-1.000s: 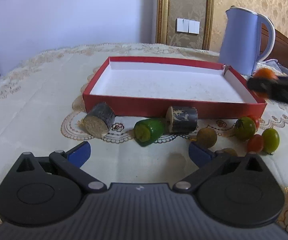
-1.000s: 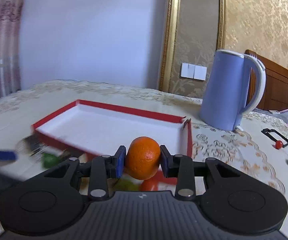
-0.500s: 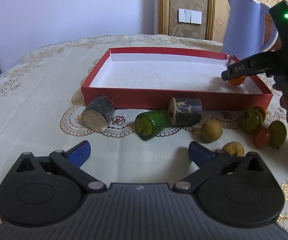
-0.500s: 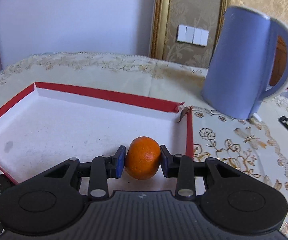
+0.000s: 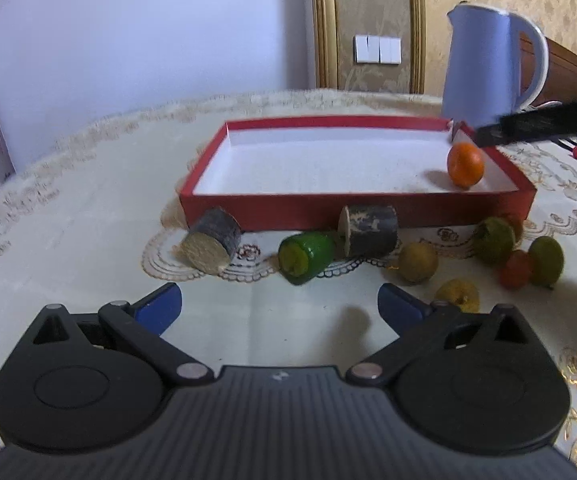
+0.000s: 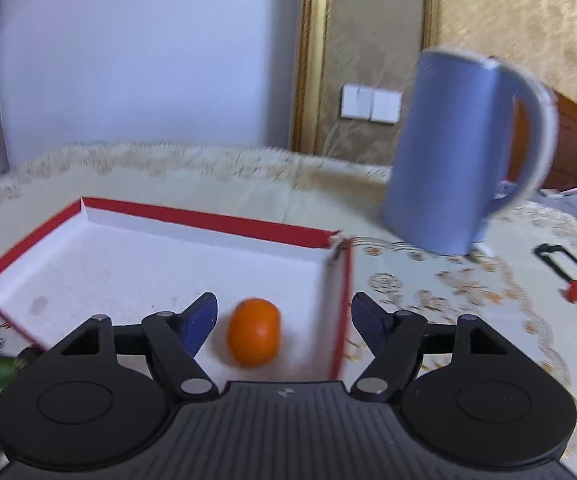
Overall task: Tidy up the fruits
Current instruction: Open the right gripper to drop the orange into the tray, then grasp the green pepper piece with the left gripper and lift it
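An orange lies inside the red box near its right wall; it also shows in the left wrist view in the box's near right corner. My right gripper is open and empty, just above and behind the orange. My left gripper is open and empty above the tablecloth, in front of the box. Before the box lie a green pepper piece, two dark cut cylinders and several small green, yellow and red fruits.
A blue kettle stands right of the box's far corner, also in the left wrist view. A small black and red item lies on the cloth at far right. Wall and gold frame stand behind the table.
My right gripper opened and let go of the orange, which now rests in the box. The gripper has lifted back a little. My left gripper stays open, view shifted slightly.
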`<state>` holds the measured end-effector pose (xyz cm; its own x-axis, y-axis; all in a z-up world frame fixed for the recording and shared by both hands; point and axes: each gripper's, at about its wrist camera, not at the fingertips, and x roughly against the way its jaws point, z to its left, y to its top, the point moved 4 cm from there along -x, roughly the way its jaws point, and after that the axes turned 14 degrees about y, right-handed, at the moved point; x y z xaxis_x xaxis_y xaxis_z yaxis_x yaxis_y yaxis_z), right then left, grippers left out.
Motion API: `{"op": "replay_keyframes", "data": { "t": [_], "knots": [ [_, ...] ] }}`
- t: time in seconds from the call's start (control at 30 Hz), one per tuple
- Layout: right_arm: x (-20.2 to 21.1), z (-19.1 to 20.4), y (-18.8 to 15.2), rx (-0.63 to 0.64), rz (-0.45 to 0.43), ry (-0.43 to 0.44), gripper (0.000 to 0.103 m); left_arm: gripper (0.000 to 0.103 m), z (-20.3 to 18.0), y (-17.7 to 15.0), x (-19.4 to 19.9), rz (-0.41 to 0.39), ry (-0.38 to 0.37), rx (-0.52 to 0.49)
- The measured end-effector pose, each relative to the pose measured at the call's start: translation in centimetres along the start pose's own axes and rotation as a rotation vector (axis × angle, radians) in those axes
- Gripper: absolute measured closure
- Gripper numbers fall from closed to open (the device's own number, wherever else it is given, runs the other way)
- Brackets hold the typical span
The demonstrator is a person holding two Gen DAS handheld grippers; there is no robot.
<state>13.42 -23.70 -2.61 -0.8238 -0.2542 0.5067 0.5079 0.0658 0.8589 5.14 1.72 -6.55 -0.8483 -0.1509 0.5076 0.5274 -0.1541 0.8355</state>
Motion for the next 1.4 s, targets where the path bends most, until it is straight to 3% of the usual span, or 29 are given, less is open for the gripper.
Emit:
{"op": "replay_keyframes", "data": {
  "t": [0.13,0.23,0.4,0.5,0.63,0.7,0.87,0.97,1.17,1.4],
  "knots": [
    [5.5,0.3,-2.5,-0.040,-0.068,0.023,0.029,0.002,-0.1,0.1,0.4,-0.024,0.038,-0.038],
    [9.0,1.1,-4.9,-0.030,-0.133,-0.007,0.029,0.009,-0.1,0.1,0.6,-0.026,0.012,-0.039],
    [11.9,1.2,-8.0,-0.049,-0.226,-0.064,0.029,0.010,1.1,0.9,0.7,-0.018,-0.020,0.019],
    [11.4,1.0,-8.6,-0.065,-0.195,-0.072,0.029,0.012,2.0,1.0,0.7,-0.015,0.006,0.035],
    [10.5,-0.4,-9.1,-0.138,-0.115,-0.110,0.029,0.012,1.6,1.1,0.3,-0.005,-0.044,0.013],
    [10.4,-1.3,-9.7,-0.186,-0.096,-0.152,0.029,0.018,0.7,1.1,0.0,-0.004,-0.068,-0.024],
    [10.5,-3.6,-10.7,-0.324,-0.101,-0.114,0.029,0.066,-0.6,1.2,-1.5,0.036,-0.123,-0.092],
    [11.0,-3.4,-10.6,-0.321,-0.134,-0.124,0.024,0.074,-0.6,1.4,-2.1,0.048,-0.152,-0.084],
    [12.0,-3.4,-10.4,-0.325,-0.179,-0.154,0.020,0.074,-0.9,1.7,-2.4,0.024,-0.150,-0.089],
    [9.8,-3.5,-10.4,-0.311,-0.034,-0.226,0.020,0.068,-1.3,2.4,-3.2,0.001,-0.131,-0.089]
  ]
}}
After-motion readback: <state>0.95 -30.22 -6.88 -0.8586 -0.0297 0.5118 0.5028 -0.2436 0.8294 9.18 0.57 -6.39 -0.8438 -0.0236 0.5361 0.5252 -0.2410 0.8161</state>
